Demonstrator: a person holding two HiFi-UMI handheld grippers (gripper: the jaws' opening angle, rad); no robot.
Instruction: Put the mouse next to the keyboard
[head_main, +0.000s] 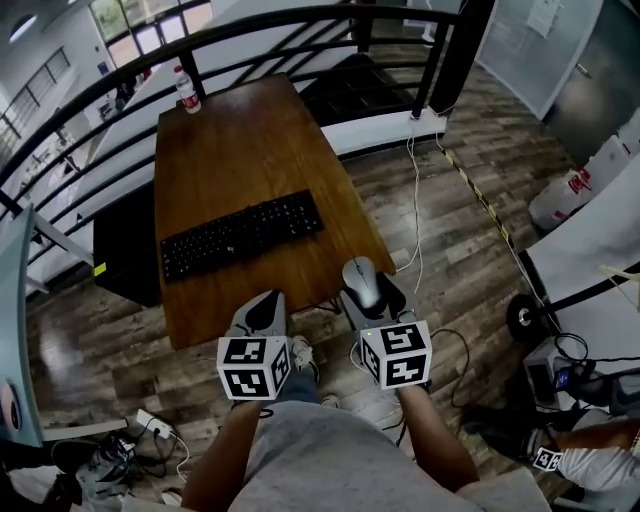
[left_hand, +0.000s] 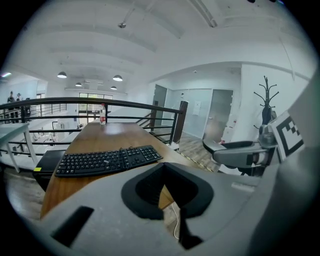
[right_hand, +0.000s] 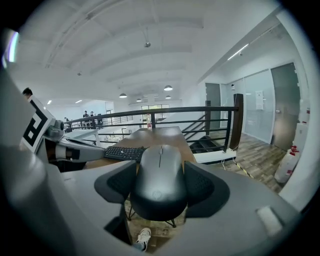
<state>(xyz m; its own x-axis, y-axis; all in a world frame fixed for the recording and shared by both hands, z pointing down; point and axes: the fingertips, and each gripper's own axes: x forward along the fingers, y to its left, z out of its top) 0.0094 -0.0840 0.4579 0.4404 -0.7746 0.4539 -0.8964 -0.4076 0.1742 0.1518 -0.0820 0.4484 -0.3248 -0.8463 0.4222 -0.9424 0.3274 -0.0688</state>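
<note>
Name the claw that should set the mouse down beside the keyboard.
Right. The right claw holds the mouse near the table's front right corner, where there is bare wood just right of the keyboard. The left claw is shut with nothing in it.

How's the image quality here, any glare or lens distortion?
Head view: wide-angle lens bows the railing, pale glare on the far end of the table. Left gripper view: black vignette corners, keyboard sharp. Right gripper view: same vignette, mouse evenly lit.
</note>
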